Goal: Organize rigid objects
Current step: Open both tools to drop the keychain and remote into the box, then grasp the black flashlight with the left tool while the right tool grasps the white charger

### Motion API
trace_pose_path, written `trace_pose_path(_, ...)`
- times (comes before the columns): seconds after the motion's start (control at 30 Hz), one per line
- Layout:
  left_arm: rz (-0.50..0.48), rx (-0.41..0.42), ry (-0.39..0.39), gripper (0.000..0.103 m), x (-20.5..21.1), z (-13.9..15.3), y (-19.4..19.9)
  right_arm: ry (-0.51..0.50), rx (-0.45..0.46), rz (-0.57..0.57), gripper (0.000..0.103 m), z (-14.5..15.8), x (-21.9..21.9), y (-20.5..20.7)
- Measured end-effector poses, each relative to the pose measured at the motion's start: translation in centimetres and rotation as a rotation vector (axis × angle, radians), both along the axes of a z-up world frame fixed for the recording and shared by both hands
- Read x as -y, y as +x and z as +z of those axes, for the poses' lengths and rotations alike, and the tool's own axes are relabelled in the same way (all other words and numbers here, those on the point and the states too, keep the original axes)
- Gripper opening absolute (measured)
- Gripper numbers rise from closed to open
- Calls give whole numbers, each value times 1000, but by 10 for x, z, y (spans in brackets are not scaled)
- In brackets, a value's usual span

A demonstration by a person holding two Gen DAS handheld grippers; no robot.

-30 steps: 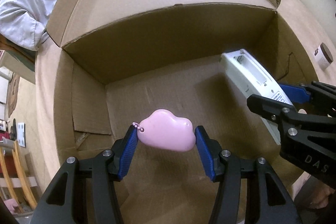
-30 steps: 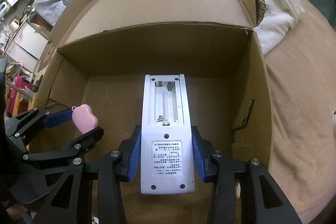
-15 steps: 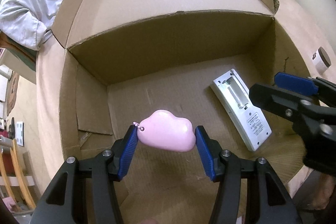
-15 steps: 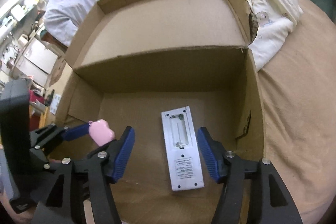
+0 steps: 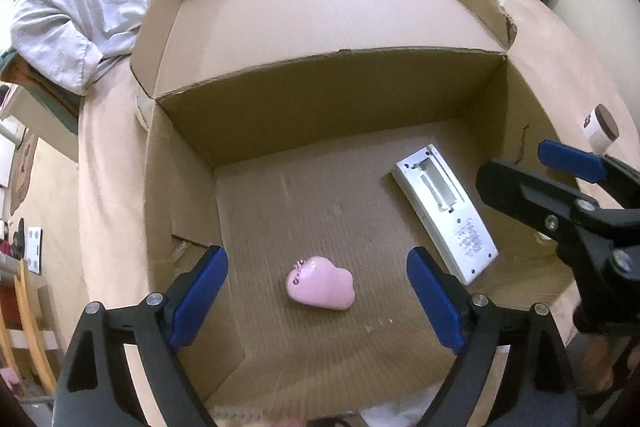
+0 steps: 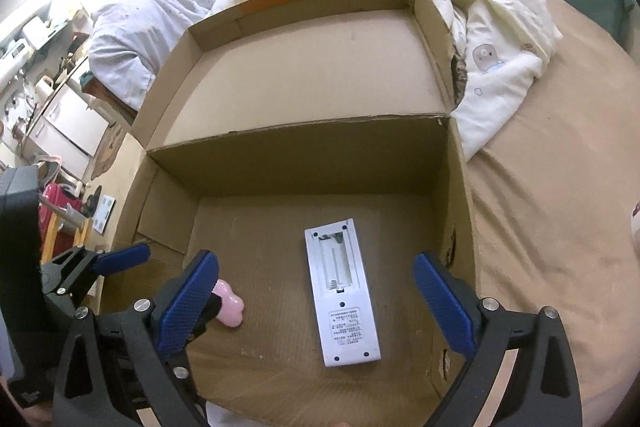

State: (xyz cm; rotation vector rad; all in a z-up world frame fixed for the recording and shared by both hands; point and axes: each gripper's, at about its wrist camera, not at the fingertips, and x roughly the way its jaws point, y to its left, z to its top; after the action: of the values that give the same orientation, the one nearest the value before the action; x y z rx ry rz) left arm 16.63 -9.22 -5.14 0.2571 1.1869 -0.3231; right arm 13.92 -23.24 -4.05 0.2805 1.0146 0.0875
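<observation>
A pink cloud-shaped charm [image 5: 320, 287] lies on the floor of the open cardboard box [image 5: 332, 87], below my left gripper [image 5: 316, 255]. Its jaws are opening and the blue pads stand well clear of the charm. To the charm's right on the box floor lies a white remote [image 5: 444, 211], back side up with its battery bay uncovered. My right gripper [image 6: 316, 261] hovers above the remote [image 6: 344, 291], jaws opening wide with nothing pressed between them. In the right wrist view the charm [image 6: 230, 303] is partly hidden behind the left finger [image 6: 188, 307].
The box stands on a beige bed sheet [image 6: 560, 187], its lid flap [image 6: 312, 67] folded back. Rumpled white and cream bedding [image 6: 480, 7] lies behind it. A small white jar with a brown lid [image 5: 600, 125] sits on the sheet to the right. Furniture lines the room's left side.
The left gripper let go of the pink charm, which now lies on the box floor. The right jaws spread wider over the released remote. Both grippers rose.
</observation>
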Motion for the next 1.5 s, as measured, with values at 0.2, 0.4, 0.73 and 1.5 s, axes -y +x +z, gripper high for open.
trace_pose_path(0.2, 44, 18, -39, 90, -12, 27, -8, 20, 36, -31, 103, 18, 5, -8)
trace_pose_path(0.4, 95, 45, -50, 90, -37, 42, -29, 34, 47, -57, 103, 24, 12, -26)
trace_pose_path(0.73, 201, 19, -79, 90, -82, 45, -66, 26, 129, -38, 103, 36, 2, -82)
trace_pose_path(1.5, 194, -177, -72, 56, -78, -12, -78, 51, 19, -17, 103, 6, -17, -115)
